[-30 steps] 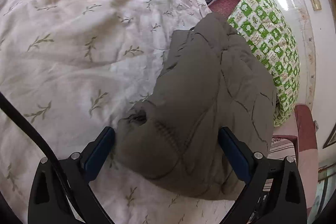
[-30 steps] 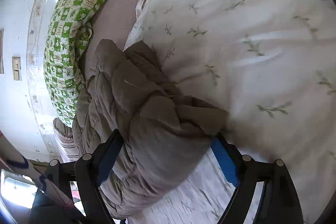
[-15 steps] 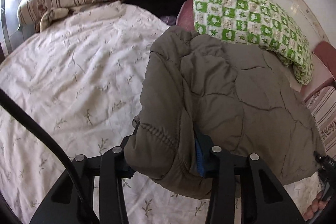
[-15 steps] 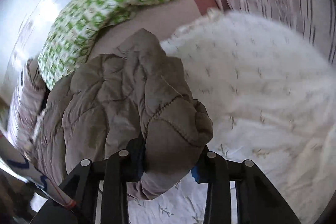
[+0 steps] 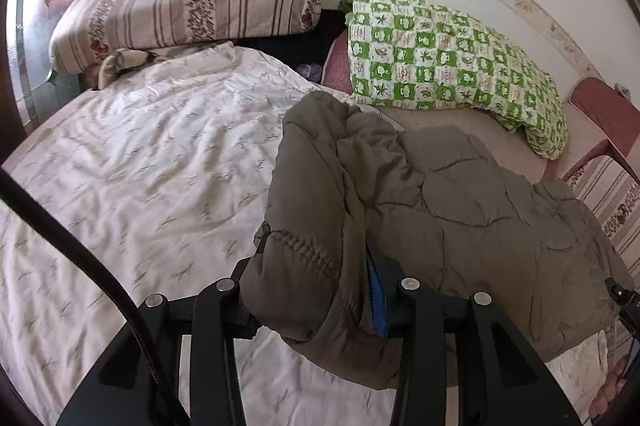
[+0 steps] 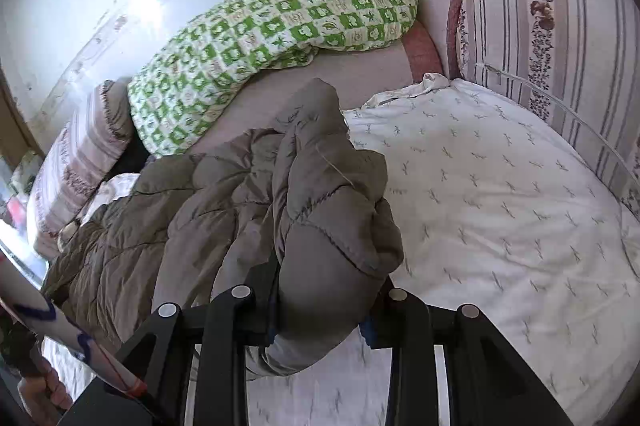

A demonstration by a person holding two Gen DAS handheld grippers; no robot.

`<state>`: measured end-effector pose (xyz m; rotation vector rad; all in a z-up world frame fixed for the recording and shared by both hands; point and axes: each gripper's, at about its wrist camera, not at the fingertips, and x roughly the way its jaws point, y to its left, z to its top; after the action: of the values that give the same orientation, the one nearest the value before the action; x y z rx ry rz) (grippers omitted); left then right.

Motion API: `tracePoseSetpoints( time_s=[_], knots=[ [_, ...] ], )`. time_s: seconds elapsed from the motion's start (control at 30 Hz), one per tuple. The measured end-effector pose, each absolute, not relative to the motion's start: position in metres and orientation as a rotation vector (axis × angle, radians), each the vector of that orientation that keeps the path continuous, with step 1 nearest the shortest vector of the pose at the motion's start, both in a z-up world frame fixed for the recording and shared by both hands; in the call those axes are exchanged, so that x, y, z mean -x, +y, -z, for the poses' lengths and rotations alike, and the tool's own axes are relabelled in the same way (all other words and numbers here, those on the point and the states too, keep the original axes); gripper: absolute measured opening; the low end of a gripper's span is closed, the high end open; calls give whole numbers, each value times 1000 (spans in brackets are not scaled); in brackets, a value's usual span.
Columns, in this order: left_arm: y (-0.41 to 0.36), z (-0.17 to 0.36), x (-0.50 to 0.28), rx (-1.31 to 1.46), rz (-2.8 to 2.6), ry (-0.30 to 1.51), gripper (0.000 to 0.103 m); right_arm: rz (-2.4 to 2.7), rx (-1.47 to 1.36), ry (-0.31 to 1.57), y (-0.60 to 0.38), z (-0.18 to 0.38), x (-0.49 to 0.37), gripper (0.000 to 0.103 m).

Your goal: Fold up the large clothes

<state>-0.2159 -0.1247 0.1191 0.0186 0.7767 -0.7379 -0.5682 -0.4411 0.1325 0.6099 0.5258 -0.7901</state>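
Both tongs had just closed: left tongs [image 5: 316, 290] and right tongs [image 6: 320, 302] clamped the quilted brown jacket [image 5: 460, 218] above the bed [image 5: 160, 162].

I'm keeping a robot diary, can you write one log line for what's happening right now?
task: fold large clothes | left gripper: shut on brown quilted jacket | right gripper: shut on jacket | jacket: bunched, over white bedspread
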Motion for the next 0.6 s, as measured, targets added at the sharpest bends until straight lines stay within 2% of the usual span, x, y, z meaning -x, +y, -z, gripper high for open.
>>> tracePoseSetpoints(
  time_s=[0.27,0.37,0.4,0.47,0.5,0.57,0.6],
  knots=[
    [-75,-110,260,-25,731,789,40,743,-703,525,-397,-119,624,33],
    [-64,-93,267,-32,716,830,45,754,-741,543,-394,-107,635,34],
    [-62,-85,266,-33,698,857,51,763,-762,561,-397,-100,636,37],
    [-58,-68,255,8,670,951,55,765,-853,592,-406,-81,640,45],
    [-55,-64,251,36,667,982,62,767,-892,615,-412,-74,642,48],
    [-43,-60,241,81,616,1019,73,768,-970,635,-420,-62,649,62],
    [-37,-59,238,105,611,1024,74,779,-1012,638,-424,-58,654,76]
  ],
)
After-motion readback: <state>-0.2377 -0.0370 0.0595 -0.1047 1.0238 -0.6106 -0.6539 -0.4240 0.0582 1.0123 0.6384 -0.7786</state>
